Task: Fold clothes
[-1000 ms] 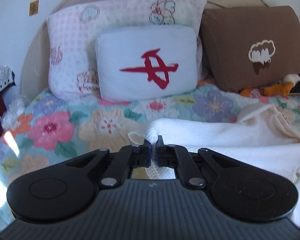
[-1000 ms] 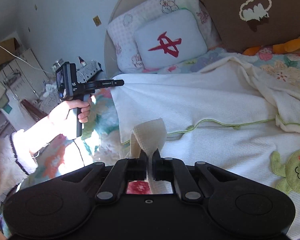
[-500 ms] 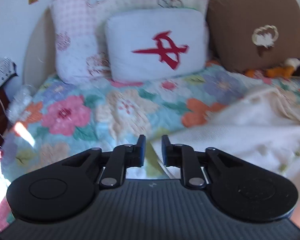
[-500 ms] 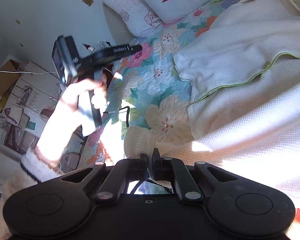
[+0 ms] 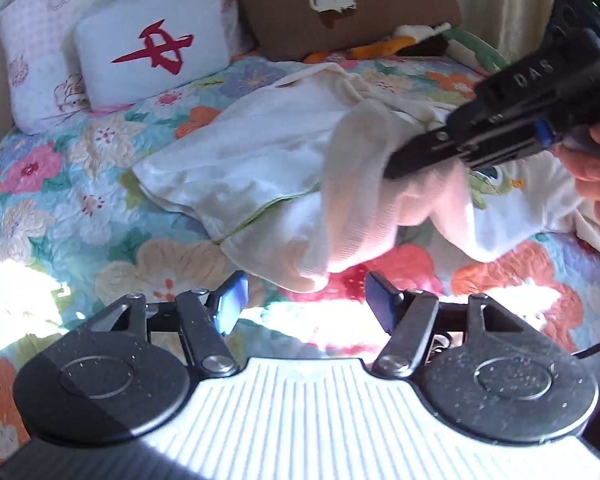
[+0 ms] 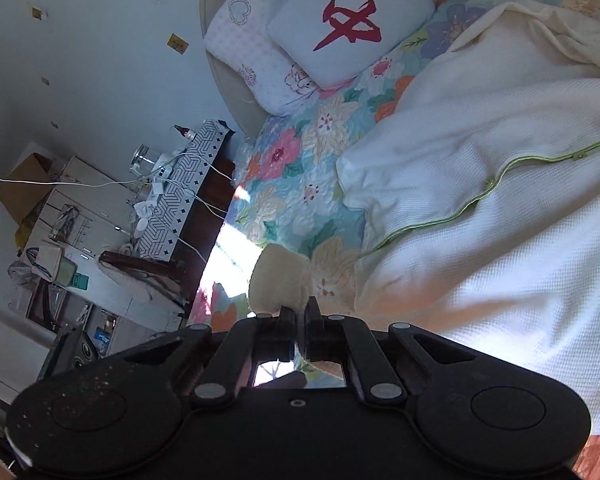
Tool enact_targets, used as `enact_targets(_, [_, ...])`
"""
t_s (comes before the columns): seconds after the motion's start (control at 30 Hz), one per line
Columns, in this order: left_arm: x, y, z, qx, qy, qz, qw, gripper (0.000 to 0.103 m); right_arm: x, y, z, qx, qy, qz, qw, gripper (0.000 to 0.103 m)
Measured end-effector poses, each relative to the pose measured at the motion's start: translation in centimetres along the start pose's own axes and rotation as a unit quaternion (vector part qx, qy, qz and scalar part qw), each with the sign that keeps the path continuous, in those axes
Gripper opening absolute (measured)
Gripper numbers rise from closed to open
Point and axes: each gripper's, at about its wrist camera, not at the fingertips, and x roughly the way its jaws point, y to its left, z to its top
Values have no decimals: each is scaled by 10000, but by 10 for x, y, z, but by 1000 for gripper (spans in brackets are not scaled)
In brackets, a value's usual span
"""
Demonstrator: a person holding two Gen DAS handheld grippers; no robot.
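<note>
A white waffle-knit garment (image 5: 268, 148) with green piping lies spread on the floral bedspread (image 5: 60, 184). It also fills the right of the right wrist view (image 6: 480, 184). My left gripper (image 5: 304, 300) is open and empty, low over the bedspread just in front of the garment's near edge. My right gripper (image 6: 299, 334) is shut on the garment's cream cuff (image 6: 280, 280). In the left wrist view the right gripper (image 5: 396, 168) holds that sleeve end (image 5: 364, 200) lifted above the garment.
A white cushion with a red mark (image 5: 152, 56), a pink pillow (image 5: 32, 60) and a brown cushion (image 5: 340, 4) stand at the headboard. Soft toys (image 5: 400, 40) lie by the brown cushion. A cluttered bedside table (image 6: 180, 200) stands left of the bed.
My left gripper let go of the garment, opened wide and drew back toward the near edge. My right gripper carried the cuff up and over the garment, still shut on it.
</note>
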Motion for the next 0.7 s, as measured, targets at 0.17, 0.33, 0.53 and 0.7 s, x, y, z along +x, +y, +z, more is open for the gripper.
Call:
enact_targets(0.17, [6,-36,2,253,32,-239,9994,65,-5,11,-10,98,145,349,9992,7])
enact_targets(0.33, [7,-49,12,319,-168,-469,9983,66,-12,21,-13,127,271,568,9979,7])
enact_targets(0.53, [6,-55,18,379,-193,-581,9974,74,-6,31,-4,-333,621,548,9960,7])
enact_targets(0.7, [28,-45,14,-47,306,-441,9985,74,9,0,-12,20,885,24,9961,11])
